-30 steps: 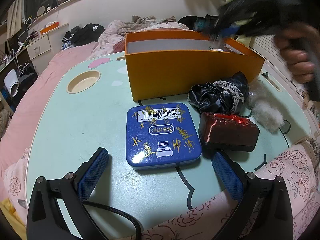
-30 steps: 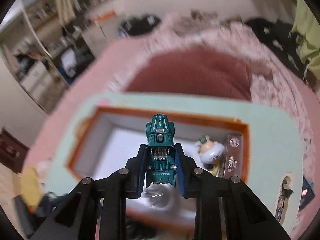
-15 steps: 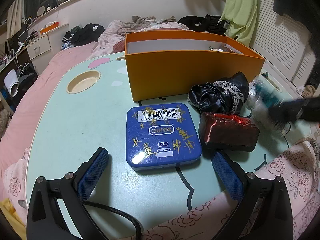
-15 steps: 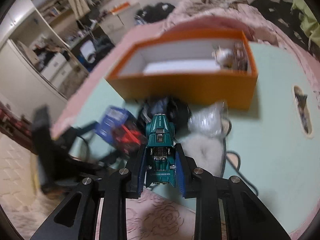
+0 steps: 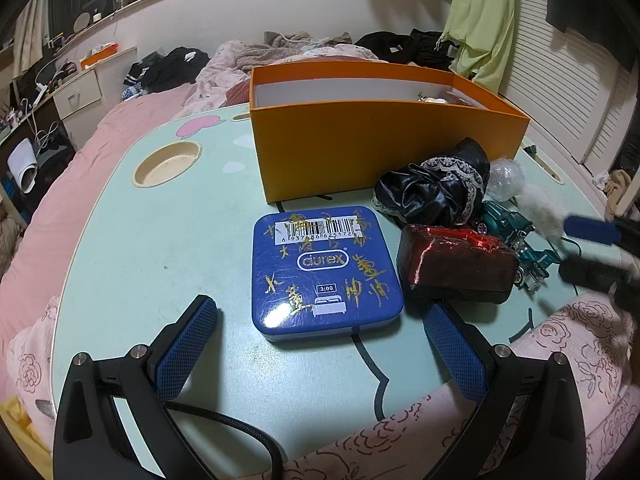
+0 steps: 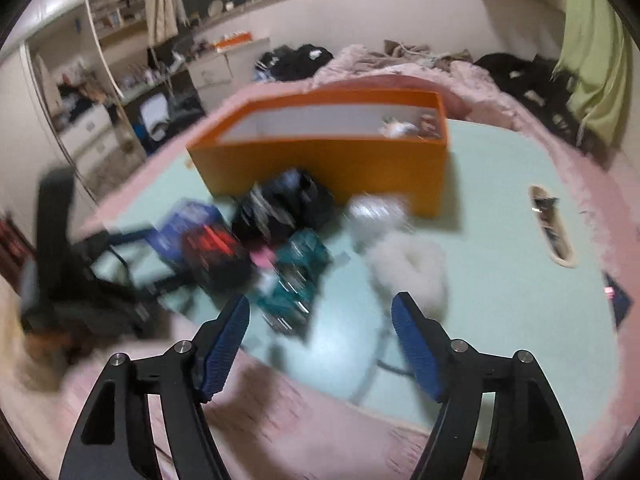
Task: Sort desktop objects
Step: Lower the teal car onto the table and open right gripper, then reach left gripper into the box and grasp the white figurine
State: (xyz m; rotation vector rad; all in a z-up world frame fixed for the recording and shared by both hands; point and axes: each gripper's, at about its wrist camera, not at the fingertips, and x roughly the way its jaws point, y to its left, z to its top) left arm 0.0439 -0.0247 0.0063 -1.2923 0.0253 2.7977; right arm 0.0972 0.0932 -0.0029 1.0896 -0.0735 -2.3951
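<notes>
While both grippers gape empty, the left gripper (image 5: 320, 332) hovers by the blue tin (image 5: 325, 270) and the right gripper (image 6: 320, 320) sits near the teal car (image 5: 516, 236), which lies on the table (image 5: 160, 240) before the orange box (image 5: 384, 148).

right wrist view is motion-blurred: teal toy car (image 6: 294, 280), dark red box (image 6: 214, 258), blue tin (image 6: 182, 226) and black cloth (image 6: 286, 210) are smeared, details unreadable. left gripper (image 6: 80, 280) there is a dark streak at the frame's left. in the left wrist view the dark red box (image 5: 456, 266) hides part of the teal toy car (image 5: 516, 240); right gripper (image 5: 596, 248) is blurred, cut by the right edge. orange box (image 5: 384, 148) contents barely peek over the rim, too small to tell.
</notes>
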